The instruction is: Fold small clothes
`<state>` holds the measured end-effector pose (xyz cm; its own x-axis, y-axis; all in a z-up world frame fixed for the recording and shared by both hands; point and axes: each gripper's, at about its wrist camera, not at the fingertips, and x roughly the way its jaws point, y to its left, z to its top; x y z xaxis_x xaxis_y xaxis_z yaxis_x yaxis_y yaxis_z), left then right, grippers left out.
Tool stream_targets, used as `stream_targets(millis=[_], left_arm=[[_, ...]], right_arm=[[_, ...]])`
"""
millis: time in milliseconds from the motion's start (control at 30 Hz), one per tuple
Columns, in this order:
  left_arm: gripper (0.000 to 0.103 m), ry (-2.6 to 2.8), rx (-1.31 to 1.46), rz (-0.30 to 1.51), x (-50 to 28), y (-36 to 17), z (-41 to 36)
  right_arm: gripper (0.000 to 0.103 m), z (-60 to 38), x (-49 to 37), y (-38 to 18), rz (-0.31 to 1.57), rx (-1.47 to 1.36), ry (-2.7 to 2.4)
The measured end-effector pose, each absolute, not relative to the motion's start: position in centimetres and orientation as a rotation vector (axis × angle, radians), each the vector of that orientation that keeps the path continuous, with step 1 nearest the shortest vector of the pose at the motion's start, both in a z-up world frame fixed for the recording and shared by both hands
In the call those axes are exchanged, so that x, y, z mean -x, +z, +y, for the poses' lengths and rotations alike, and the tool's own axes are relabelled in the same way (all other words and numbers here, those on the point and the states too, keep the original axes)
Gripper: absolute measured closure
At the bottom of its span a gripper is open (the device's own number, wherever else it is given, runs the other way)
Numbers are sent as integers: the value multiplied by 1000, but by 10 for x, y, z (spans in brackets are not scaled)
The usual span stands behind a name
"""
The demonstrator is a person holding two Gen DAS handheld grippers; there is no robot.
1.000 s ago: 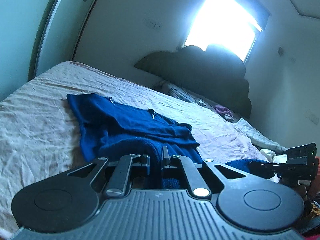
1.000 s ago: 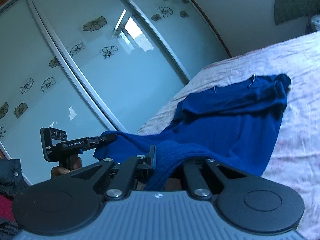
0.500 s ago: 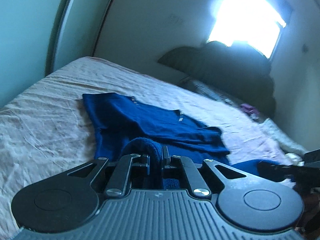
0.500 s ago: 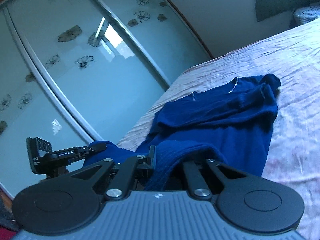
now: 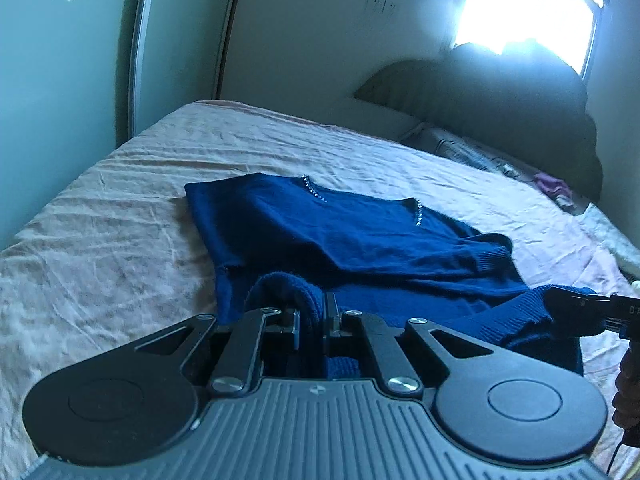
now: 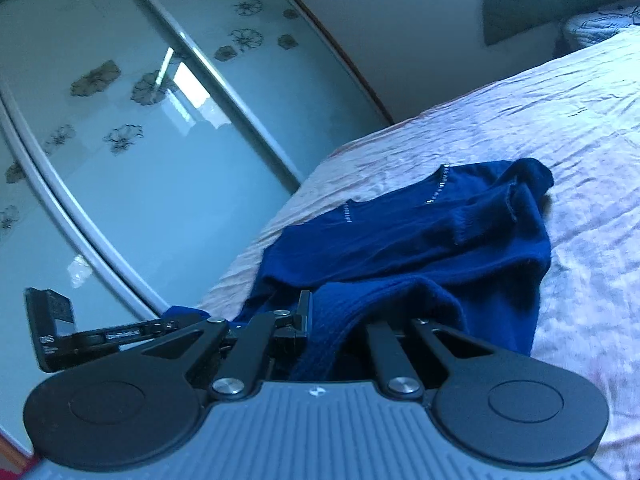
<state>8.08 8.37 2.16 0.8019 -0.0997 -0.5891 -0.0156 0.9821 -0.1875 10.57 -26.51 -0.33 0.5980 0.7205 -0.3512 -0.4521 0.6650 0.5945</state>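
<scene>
A dark blue knit sweater (image 5: 360,236) with small studs at the neckline lies on the pink bedsheet (image 5: 100,248); it also shows in the right wrist view (image 6: 400,240). My left gripper (image 5: 312,316) is shut on the sweater's ribbed bottom hem at its left corner and holds it lifted over the body. My right gripper (image 6: 340,316) is shut on the hem at the other corner, and it shows at the right edge of the left wrist view (image 5: 576,304). The hem hangs between the two grippers.
A sliding wardrobe with frosted flowered glass doors (image 6: 140,140) runs along the bed's left side. A dark headboard (image 5: 500,100) and pillows (image 5: 472,152) stand at the far end under a bright window (image 5: 528,0). Loose clothes (image 5: 552,188) lie at the far right.
Both grippers have carried the held hem forward toward the neckline, so the sweater body looks nearer and shorter. Both cameras have tilted down toward the bed.
</scene>
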Motion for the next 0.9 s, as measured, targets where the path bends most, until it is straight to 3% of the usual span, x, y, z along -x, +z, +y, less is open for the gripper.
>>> stream_targets(millis=[900], left_arm=[[94, 1, 34, 711, -120, -6, 66]], right_arm=[[97, -261, -130, -35, 663, -463, 652]])
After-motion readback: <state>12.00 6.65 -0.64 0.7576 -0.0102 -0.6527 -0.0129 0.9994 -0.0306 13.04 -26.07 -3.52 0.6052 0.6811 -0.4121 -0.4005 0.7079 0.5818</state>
